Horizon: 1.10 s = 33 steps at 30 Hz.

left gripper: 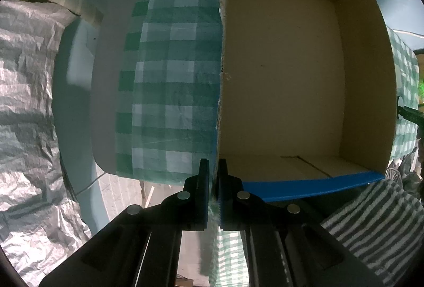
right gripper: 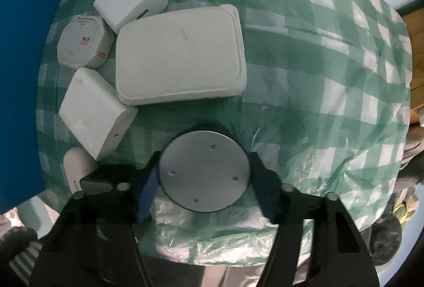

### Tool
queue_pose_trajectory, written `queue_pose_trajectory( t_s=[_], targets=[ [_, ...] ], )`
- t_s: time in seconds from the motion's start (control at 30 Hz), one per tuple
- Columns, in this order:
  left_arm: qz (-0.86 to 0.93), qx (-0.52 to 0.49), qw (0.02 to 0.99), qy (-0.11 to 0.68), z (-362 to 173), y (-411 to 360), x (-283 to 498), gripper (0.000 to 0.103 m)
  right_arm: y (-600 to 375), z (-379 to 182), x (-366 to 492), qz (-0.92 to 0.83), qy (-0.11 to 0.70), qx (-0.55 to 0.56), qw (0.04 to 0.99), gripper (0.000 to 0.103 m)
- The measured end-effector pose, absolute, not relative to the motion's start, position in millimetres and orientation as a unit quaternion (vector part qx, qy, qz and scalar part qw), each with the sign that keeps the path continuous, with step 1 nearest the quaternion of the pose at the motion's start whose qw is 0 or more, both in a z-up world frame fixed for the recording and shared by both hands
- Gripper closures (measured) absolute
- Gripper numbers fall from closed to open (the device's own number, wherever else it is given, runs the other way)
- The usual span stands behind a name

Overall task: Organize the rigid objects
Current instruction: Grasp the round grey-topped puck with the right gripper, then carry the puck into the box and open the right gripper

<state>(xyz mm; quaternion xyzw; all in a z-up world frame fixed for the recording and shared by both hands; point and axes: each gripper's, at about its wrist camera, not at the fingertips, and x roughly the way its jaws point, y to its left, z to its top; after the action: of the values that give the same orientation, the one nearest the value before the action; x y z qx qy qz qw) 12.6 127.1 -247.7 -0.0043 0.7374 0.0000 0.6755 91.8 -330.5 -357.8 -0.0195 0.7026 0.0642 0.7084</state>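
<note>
Round grey disc (right gripper: 204, 171) between half-open right tongs (right gripper: 205, 185), white boxes (right gripper: 180, 53) close by; left tongs (left gripper: 213, 175) clamped on cardboard box wall (left gripper: 222, 75).

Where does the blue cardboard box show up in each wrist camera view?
Left wrist: the blue cardboard box fills the right half, open and empty, its wall pinched in the left tongs.
Right wrist: only its blue side at the left edge.
Shared landmark: the green checked tablecloth.

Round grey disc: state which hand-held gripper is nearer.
Right. The right hand-held gripper straddles the round grey disc; the left hand-held gripper is shut on the cardboard box wall.
</note>
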Motion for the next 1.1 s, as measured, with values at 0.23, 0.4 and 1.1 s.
queue_pose_trajectory(
  t_s=[0.23, 0.4, 1.1],
  targets=[
    [-0.003, 0.000, 0.677, 0.736, -247.4, 125.1, 13.2, 0.098, -332.9, -349.9, 79.9, 0.066, 0.705, -0.017, 0.706, 0.041],
    [-0.006, 0.001, 0.678, 0.735, -246.6, 124.5, 13.4, 0.098, -328.3, -340.2, 71.1, 0.075, 0.699, -0.011, 0.711, 0.041],
    [-0.010, 0.002, 0.681, 0.732, -245.3, 125.5, 12.6, 0.098, -254.9, -213.1, 88.6, 0.169, 0.653, -0.050, 0.737, 0.041]
  ],
)
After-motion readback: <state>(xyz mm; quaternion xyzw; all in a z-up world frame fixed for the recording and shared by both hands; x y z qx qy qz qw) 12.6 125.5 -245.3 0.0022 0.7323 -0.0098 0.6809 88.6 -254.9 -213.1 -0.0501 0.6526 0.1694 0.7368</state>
